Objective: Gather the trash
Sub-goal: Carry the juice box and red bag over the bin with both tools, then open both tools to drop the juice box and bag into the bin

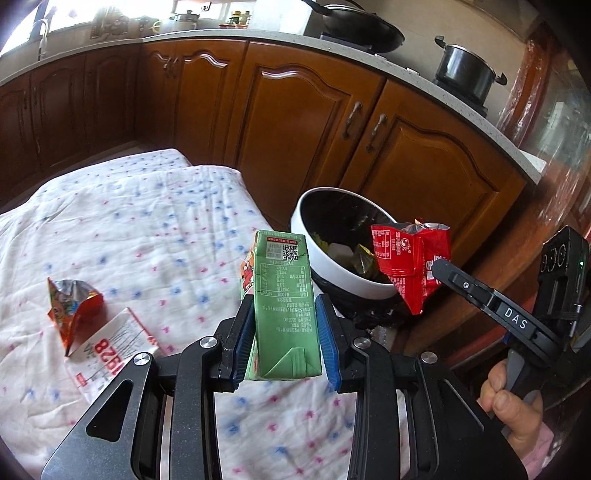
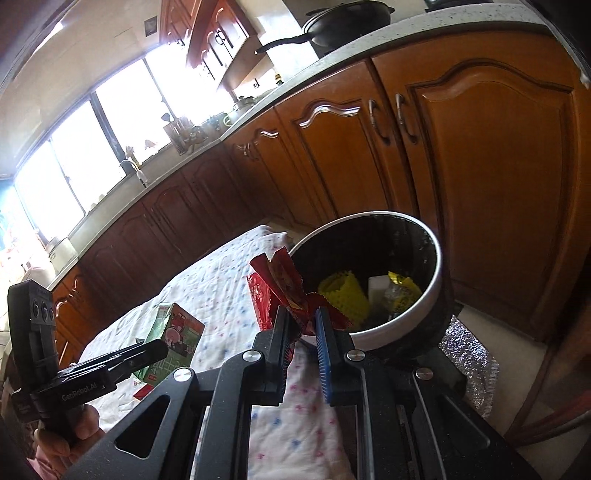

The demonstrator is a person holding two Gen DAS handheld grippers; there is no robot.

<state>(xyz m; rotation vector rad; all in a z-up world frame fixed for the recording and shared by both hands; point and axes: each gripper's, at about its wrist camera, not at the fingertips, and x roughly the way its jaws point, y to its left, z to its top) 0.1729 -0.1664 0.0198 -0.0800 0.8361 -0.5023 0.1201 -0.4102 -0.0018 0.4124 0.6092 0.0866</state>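
My left gripper [image 1: 284,314] is shut on a green drink carton [image 1: 286,306] and holds it upright above the cloth-covered table [image 1: 147,229]. The carton also shows in the right wrist view [image 2: 171,341]. My right gripper [image 2: 301,325] is shut on a red snack wrapper [image 2: 282,291], held at the rim of the white trash bin [image 2: 436,280]. In the left wrist view the wrapper [image 1: 410,258] hangs over the bin [image 1: 332,266]. An orange snack wrapper [image 1: 72,306] and a white-and-red paper packet [image 1: 110,343] lie on the cloth at the left.
The bin has a black liner and holds yellow and white trash [image 2: 347,295]. Wooden kitchen cabinets [image 1: 314,122] stand behind the table and bin. A wok [image 1: 354,26] and a pot [image 1: 465,72] sit on the counter. A silvery mat [image 2: 469,358] lies on the floor.
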